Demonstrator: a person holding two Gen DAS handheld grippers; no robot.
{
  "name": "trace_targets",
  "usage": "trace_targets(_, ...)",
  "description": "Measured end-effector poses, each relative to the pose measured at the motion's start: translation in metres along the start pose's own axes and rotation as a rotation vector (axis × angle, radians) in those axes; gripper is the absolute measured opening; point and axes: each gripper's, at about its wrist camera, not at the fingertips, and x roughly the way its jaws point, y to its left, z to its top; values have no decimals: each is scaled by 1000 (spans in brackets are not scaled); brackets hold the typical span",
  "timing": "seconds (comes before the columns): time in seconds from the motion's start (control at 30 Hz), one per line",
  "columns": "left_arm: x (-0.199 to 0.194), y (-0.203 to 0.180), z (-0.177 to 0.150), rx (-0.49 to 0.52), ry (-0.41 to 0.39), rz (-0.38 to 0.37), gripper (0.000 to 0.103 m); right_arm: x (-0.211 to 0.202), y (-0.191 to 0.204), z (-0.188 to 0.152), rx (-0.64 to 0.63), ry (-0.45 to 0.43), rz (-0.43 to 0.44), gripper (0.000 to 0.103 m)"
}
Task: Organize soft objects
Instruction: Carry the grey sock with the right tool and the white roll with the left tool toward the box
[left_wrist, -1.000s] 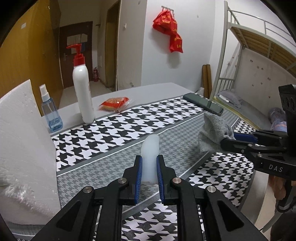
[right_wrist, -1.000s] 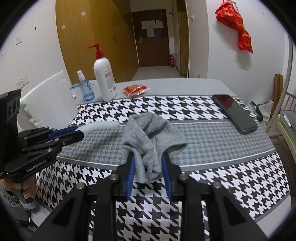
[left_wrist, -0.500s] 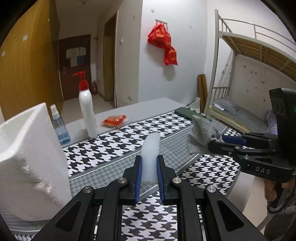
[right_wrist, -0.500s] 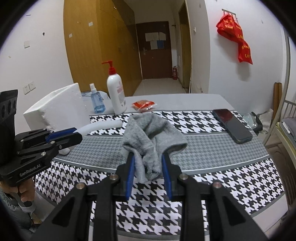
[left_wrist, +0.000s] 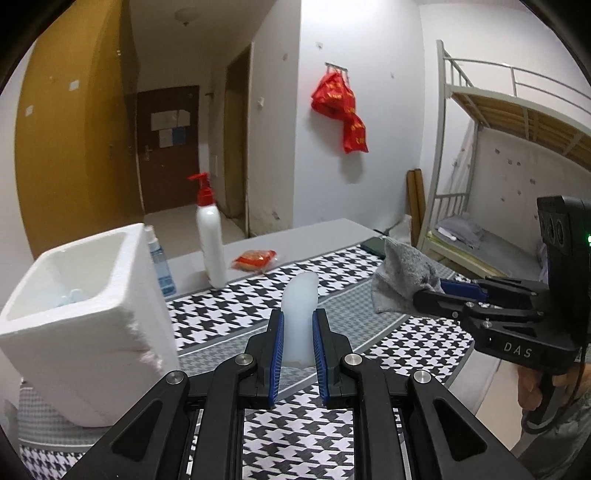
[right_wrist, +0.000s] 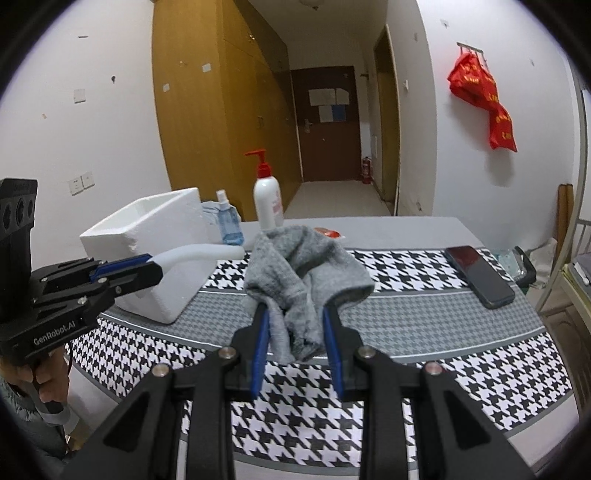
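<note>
My left gripper (left_wrist: 297, 321) is shut on a pale translucent soft piece (left_wrist: 300, 317) and holds it in the air above the table; it also shows in the right wrist view (right_wrist: 199, 254). My right gripper (right_wrist: 295, 314) is shut on a crumpled grey sock (right_wrist: 303, 273), lifted above the table; the sock also shows in the left wrist view (left_wrist: 402, 277). A white foam box (left_wrist: 77, 314) stands open at the left, with small pale items inside; it also shows in the right wrist view (right_wrist: 147, 236).
A white pump bottle (left_wrist: 210, 240), a small blue spray bottle (left_wrist: 157, 258) and a red packet (left_wrist: 255, 258) stand at the table's far side. A dark phone (right_wrist: 478, 275) lies on the houndstooth cloth (right_wrist: 406, 314) at right. A bunk bed (left_wrist: 498, 147) is beyond.
Both grippers have risen with their loads. The left view now looks down into the open top of the foam box. The grips are unchanged.
</note>
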Motion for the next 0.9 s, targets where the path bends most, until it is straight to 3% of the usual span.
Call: trace_targets(0.9, -69, 51, -5, -44, -110, 135, 17, -4, 69, 19, -88, -73, 76, 33)
